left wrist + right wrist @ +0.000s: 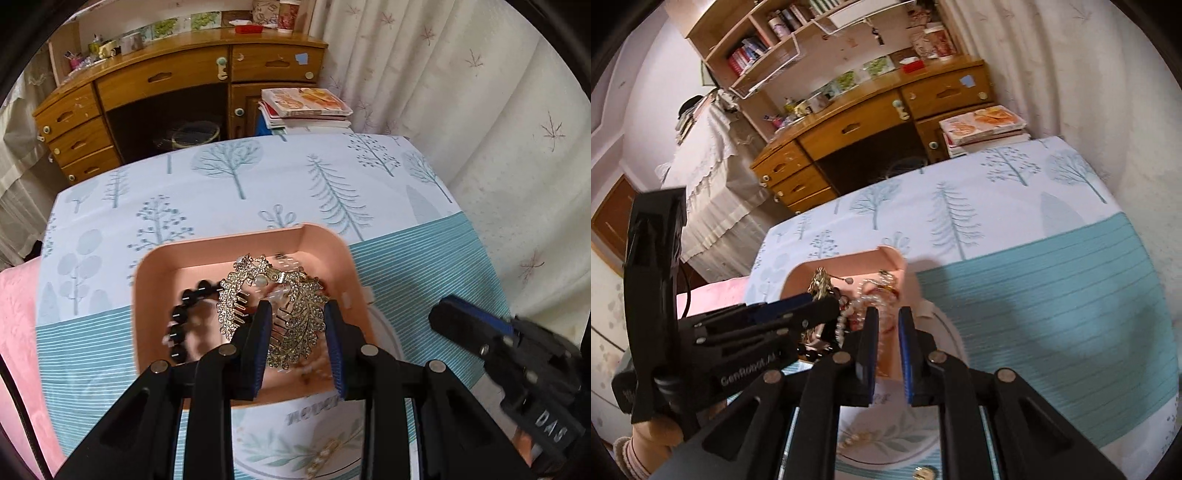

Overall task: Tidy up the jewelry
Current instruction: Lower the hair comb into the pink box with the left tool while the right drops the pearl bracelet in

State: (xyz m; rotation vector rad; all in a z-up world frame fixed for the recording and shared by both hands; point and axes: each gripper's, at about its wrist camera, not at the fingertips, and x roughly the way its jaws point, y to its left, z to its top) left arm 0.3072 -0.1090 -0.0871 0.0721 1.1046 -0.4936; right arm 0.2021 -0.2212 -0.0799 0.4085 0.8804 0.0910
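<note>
The left wrist view looks steeply down, close over the pink tray (332, 243). The right wrist view sits just beside it, tilted, facing the same tray (890, 254). Both share the tree-print surface (258, 184) and wooden desk (177, 74) beyond.

Your bench (258, 192) wears a cloth printed with pale blue trees across its far half and teal stripes across the near half. On the striped part you have a pink tray (147, 295) with rounded corners, set near the middle. Just in front of it, at the near edge, lies a round plate (886, 435) with a leaf pattern and some lettering; the tray's near edge overlaps it. A small pearl piece (325, 458) rests on that plate.
</note>
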